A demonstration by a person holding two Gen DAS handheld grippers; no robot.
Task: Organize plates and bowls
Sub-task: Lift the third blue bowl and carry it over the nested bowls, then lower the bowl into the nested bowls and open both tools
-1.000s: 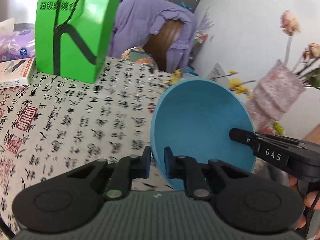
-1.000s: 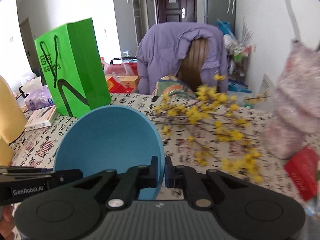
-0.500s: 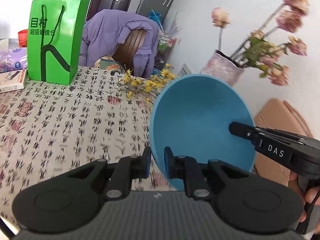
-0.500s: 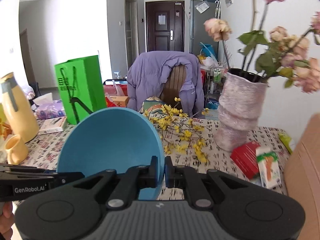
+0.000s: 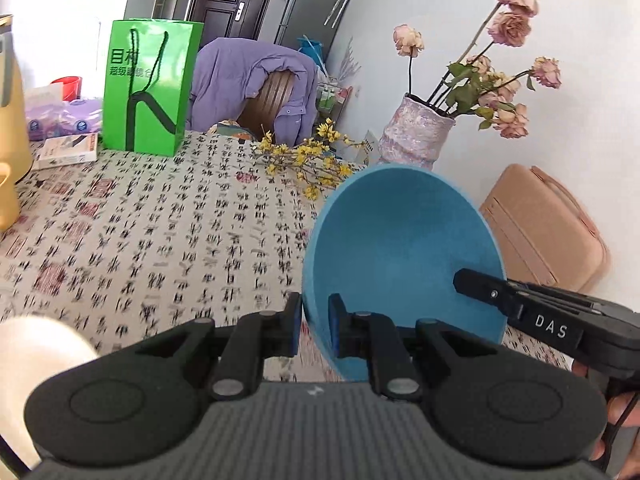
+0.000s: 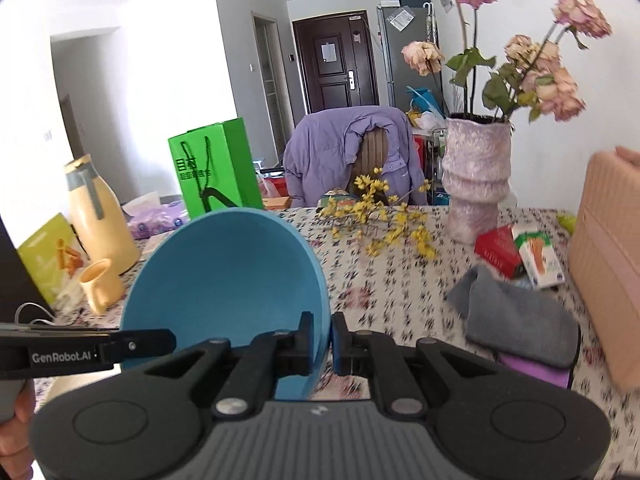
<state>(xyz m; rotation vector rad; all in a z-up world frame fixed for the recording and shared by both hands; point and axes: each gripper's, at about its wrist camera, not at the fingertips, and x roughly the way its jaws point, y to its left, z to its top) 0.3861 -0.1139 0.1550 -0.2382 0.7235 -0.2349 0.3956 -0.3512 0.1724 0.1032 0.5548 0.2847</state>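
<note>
A blue bowl [image 5: 400, 248] is held in the air above the patterned tablecloth [image 5: 160, 232], gripped on opposite rims by both grippers. My left gripper [image 5: 314, 326] is shut on its left rim. My right gripper [image 6: 322, 342] is shut on its right rim; the bowl also shows in the right wrist view [image 6: 228, 280]. The right gripper reaches in from the right in the left wrist view [image 5: 520, 304], and the left gripper reaches in from the left in the right wrist view [image 6: 100, 350]. A blurred white rounded object [image 5: 36, 356] sits at the lower left.
A green paper bag [image 5: 148, 88], yellow flower sprigs [image 5: 308, 160] and a vase of dried roses [image 6: 476, 184] stand at the back. A yellow jug [image 6: 100, 220] and cup [image 6: 100, 284] stand left. A grey cloth [image 6: 516, 316], boxes [image 6: 520, 256] and a tan case [image 6: 608, 264] lie right.
Both grippers have pulled back toward the near side with the bowl held between them, so more of the table shows. The white object has come into view at lower left.
</note>
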